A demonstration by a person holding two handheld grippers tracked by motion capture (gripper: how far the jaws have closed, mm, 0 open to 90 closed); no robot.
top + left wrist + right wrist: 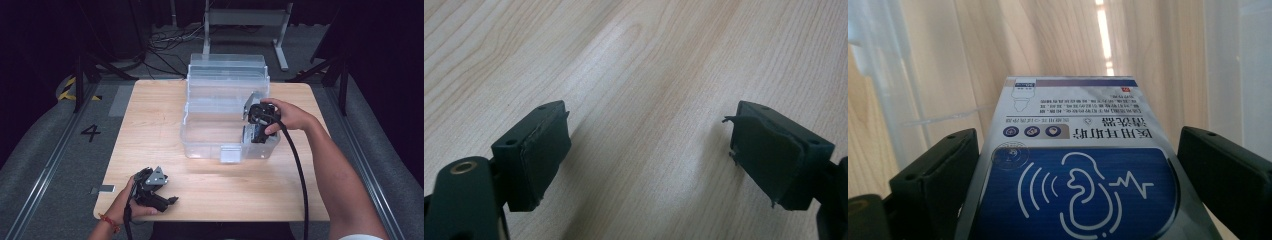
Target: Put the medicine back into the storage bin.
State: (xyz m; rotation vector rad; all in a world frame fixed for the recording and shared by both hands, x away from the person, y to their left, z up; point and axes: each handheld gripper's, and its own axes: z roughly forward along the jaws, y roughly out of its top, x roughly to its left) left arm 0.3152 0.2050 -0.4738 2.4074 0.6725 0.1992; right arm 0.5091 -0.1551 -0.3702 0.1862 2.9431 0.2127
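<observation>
My right gripper [258,131] is down inside the clear bin [200,145], its fingers closed on a blue and white box [1073,170]. I think I am putting the box in, so next I let go gently. My left gripper [167,199] rests open and empty on the worktop [150,125].

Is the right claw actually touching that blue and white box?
Touching. The right gripper view shows the box wedged between the right claw's two black jaws, no gap on either side.
</observation>
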